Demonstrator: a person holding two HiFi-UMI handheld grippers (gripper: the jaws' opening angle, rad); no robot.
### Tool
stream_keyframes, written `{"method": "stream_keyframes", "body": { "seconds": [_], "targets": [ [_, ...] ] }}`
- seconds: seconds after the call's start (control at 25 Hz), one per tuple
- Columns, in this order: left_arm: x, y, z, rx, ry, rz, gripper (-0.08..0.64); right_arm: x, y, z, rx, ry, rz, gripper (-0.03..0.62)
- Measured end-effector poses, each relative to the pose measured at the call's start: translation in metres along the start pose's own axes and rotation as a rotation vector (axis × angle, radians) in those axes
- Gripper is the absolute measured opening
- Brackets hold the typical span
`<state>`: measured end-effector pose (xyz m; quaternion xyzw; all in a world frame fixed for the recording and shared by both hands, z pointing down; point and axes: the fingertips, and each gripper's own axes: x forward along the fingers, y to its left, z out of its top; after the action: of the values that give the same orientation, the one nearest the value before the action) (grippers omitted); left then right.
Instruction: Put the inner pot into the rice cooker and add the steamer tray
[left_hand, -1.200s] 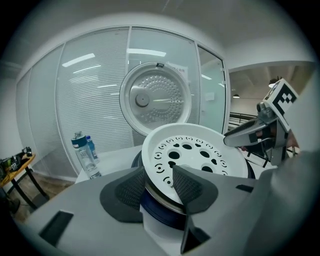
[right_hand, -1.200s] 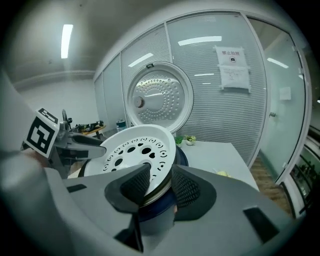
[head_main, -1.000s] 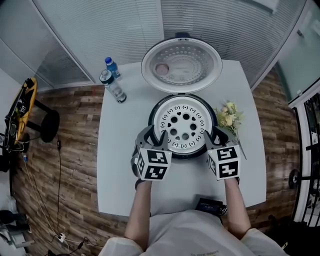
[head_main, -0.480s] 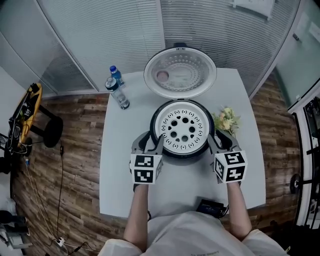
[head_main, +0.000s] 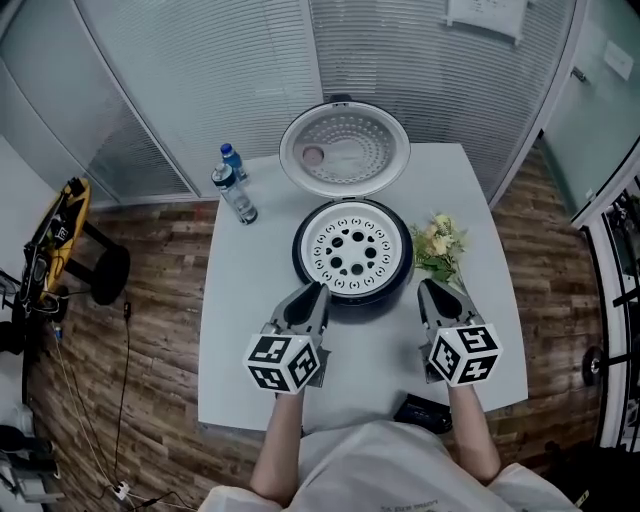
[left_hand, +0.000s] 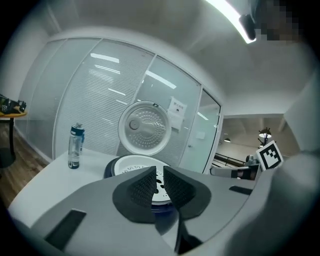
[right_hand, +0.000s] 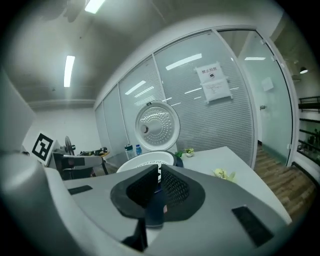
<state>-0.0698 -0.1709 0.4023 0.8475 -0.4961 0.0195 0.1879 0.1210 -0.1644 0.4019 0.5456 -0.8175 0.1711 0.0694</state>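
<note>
The black rice cooker (head_main: 306, 278) stands mid-table with its round lid (head_main: 343, 150) tipped open at the back. The white steamer tray (head_main: 351, 250), full of holes, rests in its mouth. My left gripper (head_main: 306, 297) hovers just off the cooker's near-left rim, apart from it. Its jaws are closing to a narrow gap with nothing between them (left_hand: 160, 177). My right gripper (head_main: 432, 293) hangs off the near-right rim, jaws closing and almost together, empty (right_hand: 159, 175). The inner pot is hidden under the tray.
Two water bottles (head_main: 238, 195) stand at the white table's (head_main: 240, 330) back left. A small bunch of flowers (head_main: 437, 245) lies right of the cooker. A black device (head_main: 425, 412) sits at the near edge. Glass walls with blinds lie behind; wood floor surrounds the table.
Both grippers have drawn back from the cooker's rim toward the person and lifted. Their jaws have narrowed from wide apart. The tray stays in the cooker.
</note>
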Motion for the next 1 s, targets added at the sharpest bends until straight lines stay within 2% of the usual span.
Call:
{"method": "stream_keyframes", "body": {
  "seconds": [0.12, 0.32, 0.52, 0.84, 1.0],
  "targets": [
    [-0.004, -0.01, -0.007, 0.004, 0.016, -0.01, 0.015, -0.009, 0.001, 0.004, 0.023, -0.024, 0.005, 0.023],
    [-0.009, -0.026, -0.027, 0.05, 0.083, -0.014, 0.009, -0.019, 0.006, -0.003, -0.019, 0.003, 0.014, 0.018],
    [-0.021, -0.031, -0.036, 0.064, 0.086, -0.001, 0.009, -0.027, 0.014, -0.012, -0.026, 0.006, 0.025, 0.017],
    [-0.032, -0.035, -0.031, -0.002, 0.06, -0.048, 0.009, -0.033, 0.021, -0.017, -0.03, 0.018, 0.031, 0.017],
    [-0.036, -0.033, -0.033, 0.0, 0.068, -0.047, 0.009, -0.033, 0.023, -0.02, -0.031, 0.022, 0.033, 0.017]
  ]
}}
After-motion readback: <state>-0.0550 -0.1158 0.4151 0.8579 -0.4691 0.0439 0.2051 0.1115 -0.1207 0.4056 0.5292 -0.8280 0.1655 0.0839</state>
